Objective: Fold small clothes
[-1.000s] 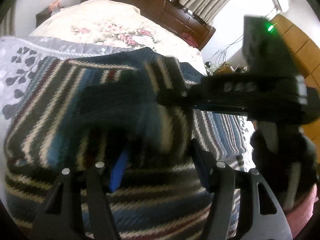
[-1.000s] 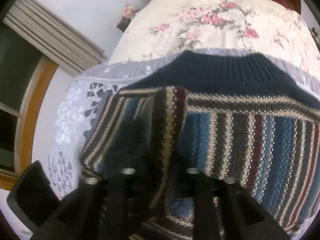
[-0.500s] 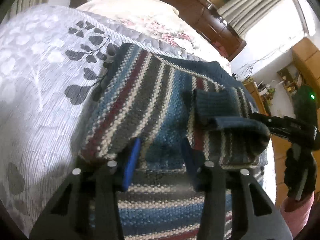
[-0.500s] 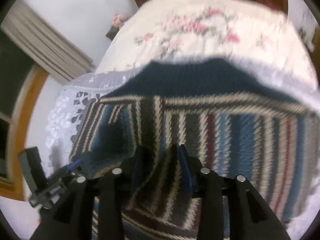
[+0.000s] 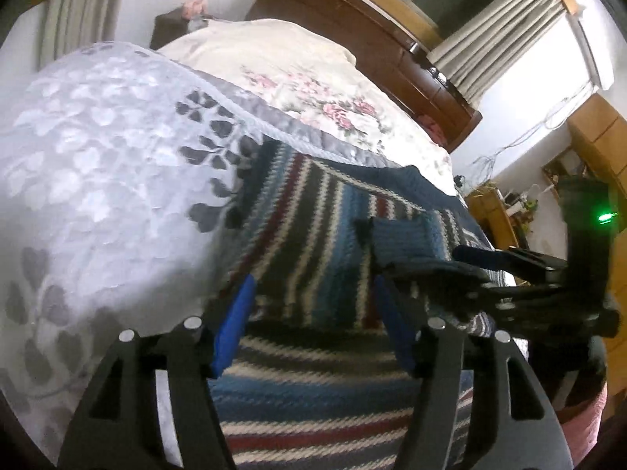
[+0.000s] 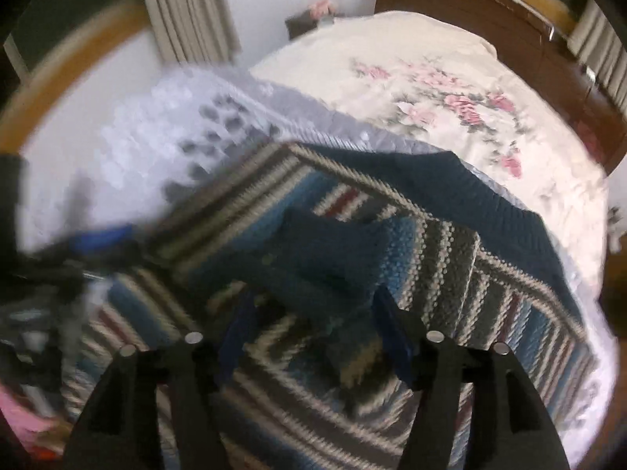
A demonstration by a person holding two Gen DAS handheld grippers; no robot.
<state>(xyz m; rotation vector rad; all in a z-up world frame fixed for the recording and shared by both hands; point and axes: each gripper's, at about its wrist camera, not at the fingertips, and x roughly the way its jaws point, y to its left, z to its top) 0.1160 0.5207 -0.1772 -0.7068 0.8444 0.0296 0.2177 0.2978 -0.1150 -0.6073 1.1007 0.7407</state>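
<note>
A knitted sweater [image 5: 313, 227] with blue, cream, dark and red stripes lies flat on the bed, its dark blue collar [image 6: 470, 188] at the far side. One sleeve with a dark blue cuff [image 6: 325, 258] is folded across its body. My right gripper [image 6: 315, 325] is open just above that sleeve, which lies loose between the blue pads. My left gripper [image 5: 313, 321] is open over the sweater's near left part and holds nothing. The right gripper [image 5: 450, 266] shows at the right of the left wrist view, beside the cuff [image 5: 403, 235]. The blurred left gripper [image 6: 78, 246] shows at the left of the right wrist view.
The sweater rests on a grey-white leaf-patterned bedspread [image 5: 98, 164]. Behind it lies a cream floral quilt [image 5: 313, 86] against a dark wooden headboard [image 5: 372, 27]. Curtains [image 5: 501, 31] and wooden furniture [image 5: 599, 145] stand to the right.
My right gripper carried the sleeve over the sweater's body, opened and let it go. My left gripper narrowed, then spread wide again and drew back toward the sweater's left edge.
</note>
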